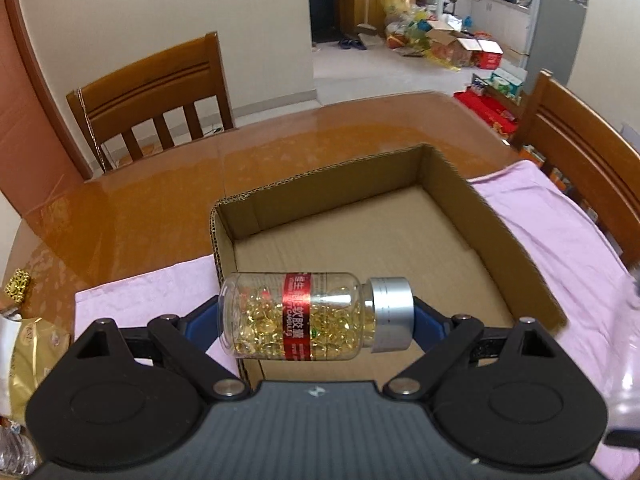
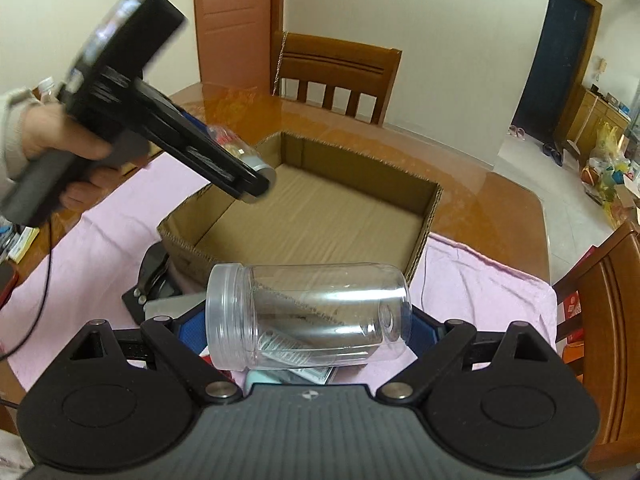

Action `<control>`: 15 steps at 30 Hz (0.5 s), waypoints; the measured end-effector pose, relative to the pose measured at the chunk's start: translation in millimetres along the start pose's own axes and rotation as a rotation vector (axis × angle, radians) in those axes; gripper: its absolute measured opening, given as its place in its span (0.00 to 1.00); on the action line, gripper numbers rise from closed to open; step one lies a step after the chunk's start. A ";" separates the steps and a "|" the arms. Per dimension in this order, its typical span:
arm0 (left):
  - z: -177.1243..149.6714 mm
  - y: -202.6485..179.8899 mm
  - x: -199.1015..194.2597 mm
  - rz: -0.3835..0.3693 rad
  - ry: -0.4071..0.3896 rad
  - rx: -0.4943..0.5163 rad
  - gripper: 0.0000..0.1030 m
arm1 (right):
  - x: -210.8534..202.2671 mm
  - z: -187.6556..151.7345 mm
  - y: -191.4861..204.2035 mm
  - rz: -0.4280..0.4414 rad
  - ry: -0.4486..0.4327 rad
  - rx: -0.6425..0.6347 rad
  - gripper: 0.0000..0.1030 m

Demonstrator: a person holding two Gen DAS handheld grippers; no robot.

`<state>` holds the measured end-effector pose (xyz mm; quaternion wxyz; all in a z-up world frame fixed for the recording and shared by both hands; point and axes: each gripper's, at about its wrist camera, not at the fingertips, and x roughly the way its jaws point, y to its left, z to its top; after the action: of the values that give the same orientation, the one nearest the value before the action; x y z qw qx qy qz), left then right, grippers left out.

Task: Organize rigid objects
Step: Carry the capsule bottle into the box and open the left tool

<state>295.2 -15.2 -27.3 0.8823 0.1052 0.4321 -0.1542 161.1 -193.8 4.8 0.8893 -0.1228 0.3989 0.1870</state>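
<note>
My left gripper (image 1: 316, 316) is shut on a clear capsule bottle (image 1: 296, 316) with yellow softgels, a red label and a silver cap, held sideways above the near left corner of an open cardboard box (image 1: 516, 240). In the right wrist view the left gripper (image 2: 256, 188) hangs over the box's left wall (image 2: 180, 220) with the capsule bottle (image 2: 236, 148) partly hidden behind it. My right gripper (image 2: 310, 316) is shut on an empty clear plastic jar (image 2: 308, 316), held sideways just before the box's near edge.
The box sits on a pink cloth (image 1: 560, 232) on a glossy wooden table (image 1: 140, 208). Wooden chairs (image 1: 152, 100) stand at the far side and right. Gold packets (image 1: 24, 344) lie at the left. A black tool (image 2: 154, 280) and small flat items lie under the jar.
</note>
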 end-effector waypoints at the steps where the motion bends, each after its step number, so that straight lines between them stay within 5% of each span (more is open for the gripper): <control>1: 2.3 1.4 3.8 0.004 0.005 -0.003 0.90 | 0.3 1.5 -1.4 -0.002 -0.005 0.004 0.93; 9: 15.6 9.5 28.1 0.087 -0.018 -0.033 0.92 | 2.3 6.5 -7.1 -0.022 -0.005 0.041 0.93; 15: 8.8 19.4 13.7 0.044 -0.041 -0.075 0.92 | 7.6 9.8 -8.1 -0.026 0.011 0.048 0.93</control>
<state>316.6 -2.4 -31.8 0.8974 0.0783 0.4171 -0.1203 175.8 -195.7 6.1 0.8922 -0.1077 0.4064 0.1653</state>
